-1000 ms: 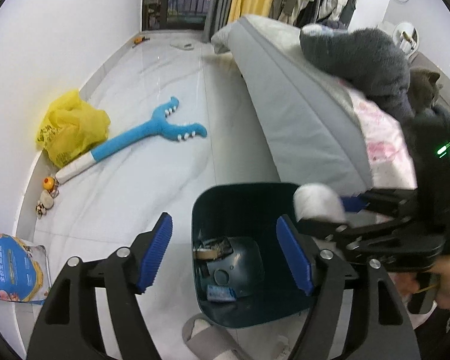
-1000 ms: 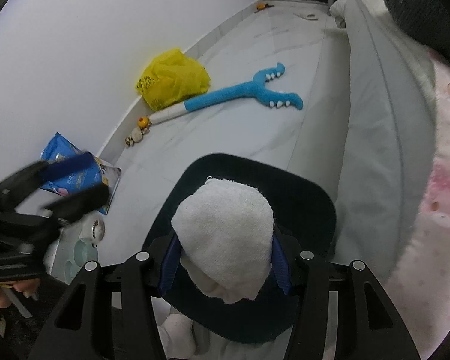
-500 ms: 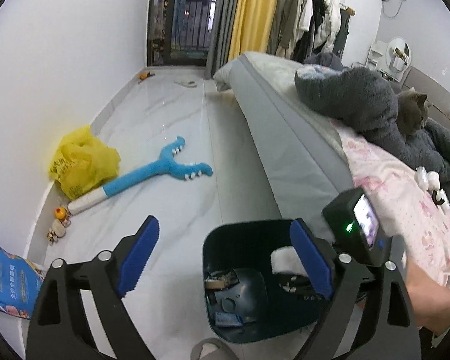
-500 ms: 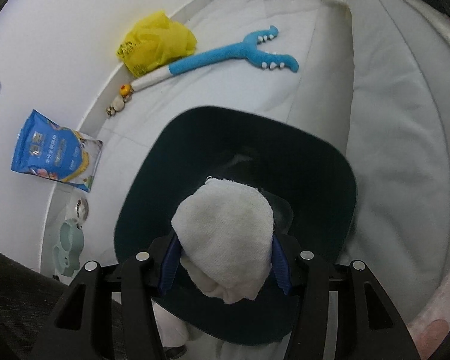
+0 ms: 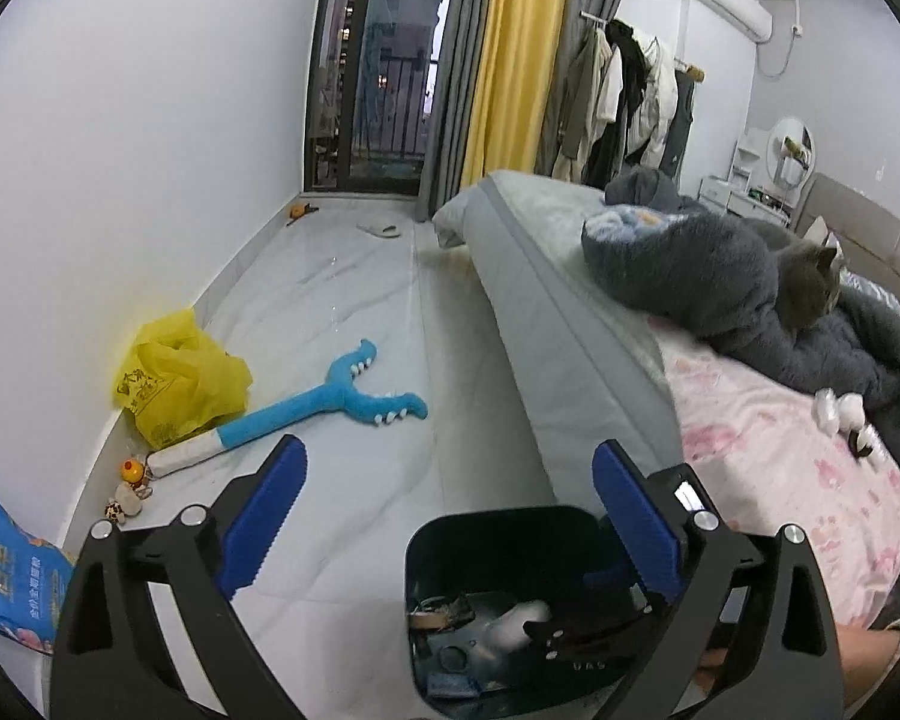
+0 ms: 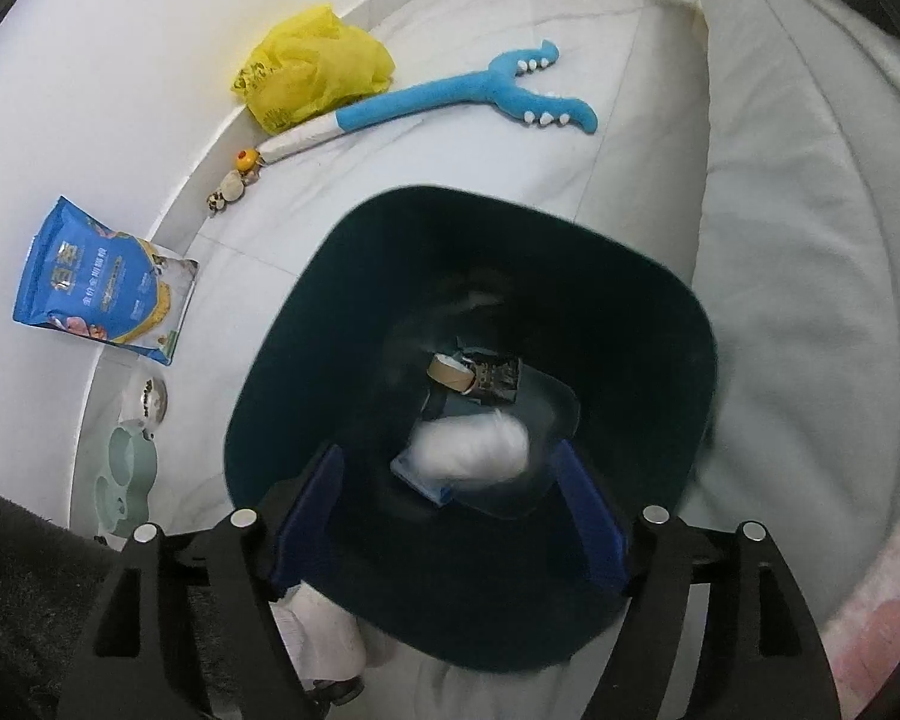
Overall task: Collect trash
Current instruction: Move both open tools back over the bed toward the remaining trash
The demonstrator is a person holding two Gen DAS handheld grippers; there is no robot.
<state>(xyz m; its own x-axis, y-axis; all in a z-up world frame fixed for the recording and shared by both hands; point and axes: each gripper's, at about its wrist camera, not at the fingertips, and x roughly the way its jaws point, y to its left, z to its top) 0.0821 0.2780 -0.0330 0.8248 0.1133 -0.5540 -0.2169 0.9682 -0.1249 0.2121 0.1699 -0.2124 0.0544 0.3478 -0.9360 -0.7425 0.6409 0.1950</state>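
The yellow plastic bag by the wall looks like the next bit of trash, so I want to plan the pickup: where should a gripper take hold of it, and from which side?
Probably best to grip the yellow plastic bag at its crumpled top folds, coming down from above on the room side. It slumps against the wall, so the back is blocked, and the raised creases give thin material to pinch.

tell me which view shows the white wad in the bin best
The right wrist view: it looks straight down into the dark bin, with the white wad blurred but whole among other trash. The left wrist view shows only part of it, behind the right tool.
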